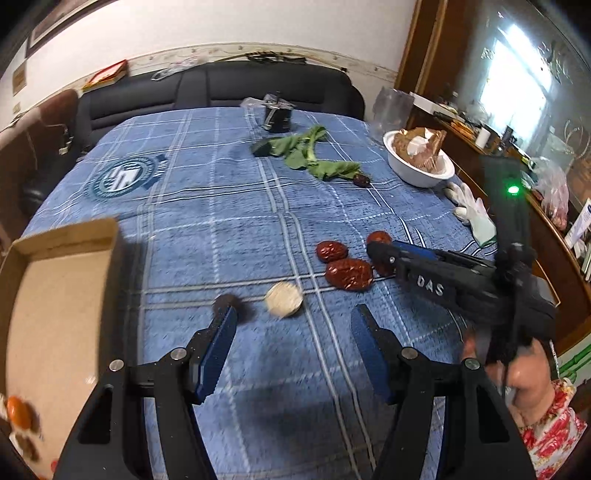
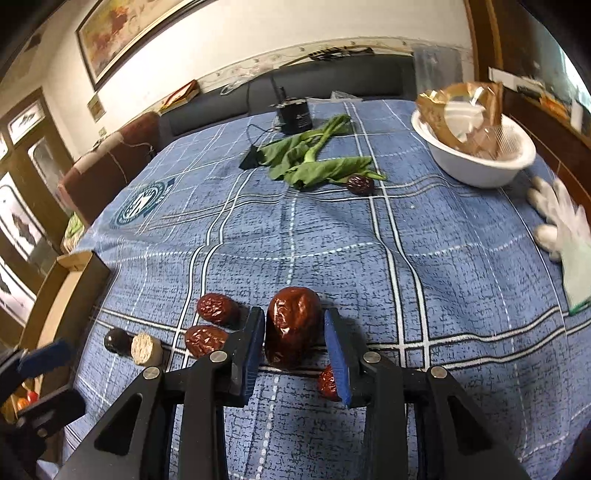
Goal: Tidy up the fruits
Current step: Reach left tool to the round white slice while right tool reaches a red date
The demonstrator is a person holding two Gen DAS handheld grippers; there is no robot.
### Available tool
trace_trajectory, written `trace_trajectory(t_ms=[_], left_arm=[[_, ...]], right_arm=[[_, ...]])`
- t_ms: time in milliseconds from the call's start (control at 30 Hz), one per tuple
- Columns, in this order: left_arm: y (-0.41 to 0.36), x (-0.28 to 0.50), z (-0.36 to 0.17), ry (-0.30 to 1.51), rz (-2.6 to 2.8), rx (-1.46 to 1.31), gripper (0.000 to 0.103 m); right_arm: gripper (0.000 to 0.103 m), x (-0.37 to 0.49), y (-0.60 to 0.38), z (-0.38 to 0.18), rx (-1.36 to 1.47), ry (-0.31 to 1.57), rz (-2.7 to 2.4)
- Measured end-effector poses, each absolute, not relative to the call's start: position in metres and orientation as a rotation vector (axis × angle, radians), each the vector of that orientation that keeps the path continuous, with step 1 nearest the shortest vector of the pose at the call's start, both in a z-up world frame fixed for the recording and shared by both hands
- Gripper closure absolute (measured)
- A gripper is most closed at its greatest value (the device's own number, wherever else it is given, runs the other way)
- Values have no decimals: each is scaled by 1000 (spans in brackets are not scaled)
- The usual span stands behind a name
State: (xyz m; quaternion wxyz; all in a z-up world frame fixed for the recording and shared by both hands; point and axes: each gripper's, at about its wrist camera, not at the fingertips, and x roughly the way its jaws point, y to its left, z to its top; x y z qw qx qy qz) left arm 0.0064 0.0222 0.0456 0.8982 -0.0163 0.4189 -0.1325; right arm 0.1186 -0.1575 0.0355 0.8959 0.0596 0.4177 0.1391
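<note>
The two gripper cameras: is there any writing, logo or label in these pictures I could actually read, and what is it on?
"DAS": white letters on the side of the right gripper, seen from the left wrist view.
Round emblem printed on the blue tablecloth: its lettering is too blurred to read.
Black canister at the far end: small pale mark, too small to read.
Nothing else legible.

White walls [image 2: 155, 70] with a patterned border strip [image 1: 229, 50] run behind a dark sofa [image 1: 221, 90] at the far end of the table. A framed painting [image 2: 122, 35] hangs high on the left. Wooden doors [image 2: 33, 147] with glass panes stand left; on the right, a wooden cabinet [image 1: 428, 62] and a bright window [image 1: 517, 74].
</note>
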Motion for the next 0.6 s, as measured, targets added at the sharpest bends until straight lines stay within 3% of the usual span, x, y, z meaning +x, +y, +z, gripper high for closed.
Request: trace_trajectory(t_ms=[267, 333, 400, 600], left_arm=[[6, 40, 15, 936, -318, 18, 41], [7, 45, 9, 956, -315, 25, 52], [7, 46, 5, 963, -305, 39, 69], [7, 44, 4, 942, -308, 42, 71]], right_arm=[[73, 115, -178, 43, 210, 838, 300], [73, 113, -182, 47, 232, 829, 308], [73, 111, -183, 50, 242, 817, 313], [75, 109, -182, 54, 247, 807, 316]])
